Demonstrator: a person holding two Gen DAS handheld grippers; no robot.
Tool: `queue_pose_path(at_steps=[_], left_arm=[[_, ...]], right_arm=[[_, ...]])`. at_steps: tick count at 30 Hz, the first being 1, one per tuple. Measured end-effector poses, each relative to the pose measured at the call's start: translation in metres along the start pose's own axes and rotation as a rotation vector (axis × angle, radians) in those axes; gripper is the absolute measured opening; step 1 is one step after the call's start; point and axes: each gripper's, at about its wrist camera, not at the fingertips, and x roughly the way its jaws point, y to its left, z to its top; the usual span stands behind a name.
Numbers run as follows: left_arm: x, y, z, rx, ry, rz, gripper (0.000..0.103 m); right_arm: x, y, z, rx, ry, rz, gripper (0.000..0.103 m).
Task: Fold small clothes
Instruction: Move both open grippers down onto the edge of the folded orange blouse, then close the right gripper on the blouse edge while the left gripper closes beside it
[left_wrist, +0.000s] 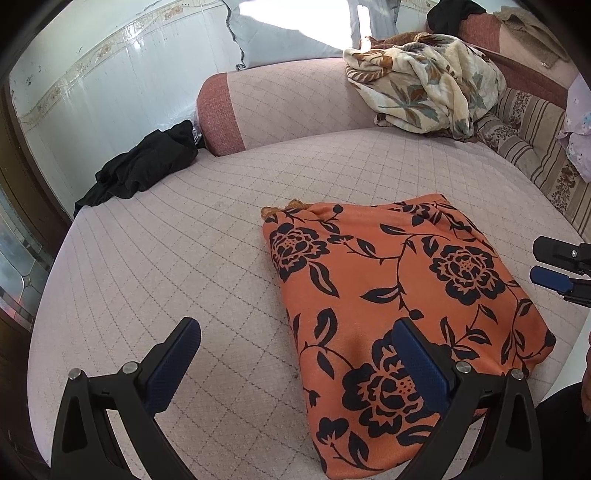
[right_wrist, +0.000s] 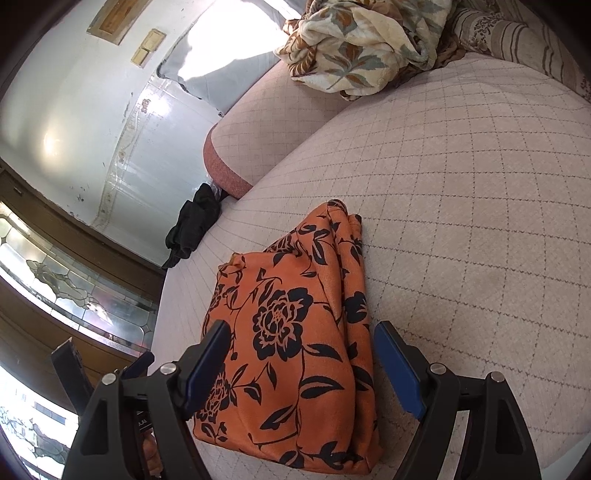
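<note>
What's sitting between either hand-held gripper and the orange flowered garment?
Nothing visible. The left hand-held gripper and right hand-held gripper both hang open right over the folded orange garment.

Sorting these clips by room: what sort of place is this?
Most likely a home living room: a quilted pink sofa with a crumpled floral blanket on it, a tiled wall behind, and a folded orange flowered cloth on the seat.

The left view's edge cuts off the right gripper (left_wrist: 550, 264).
</note>
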Motion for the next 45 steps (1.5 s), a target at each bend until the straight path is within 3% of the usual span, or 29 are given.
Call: queue_pose_path(at_steps=[30, 33, 38, 45], left_arm=[[0.053, -0.002, 0.002, -0.01, 0.065, -0.114, 0.103], [0.059, -0.002, 0.0, -0.017, 0.086, -0.164, 0.103], [0.071, 0.007, -0.002, -0.048, 0.142, -0.307, 0.103], [0.093, 0.02, -0.006, -0.181, 0.251, -0.52, 0.103]], right_arm=[[0.046, -0.005, 0.013, -0.001, 0.098, -0.057, 0.083], [0.054, -0.009, 0.015, -0.002, 0.127, -0.068, 0.083], [0.074, -0.025, 0.022, 0.029, 0.199, -0.091, 0.083], [0.08, -0.03, 0.026, 0.047, 0.235, -0.01, 0.083]])
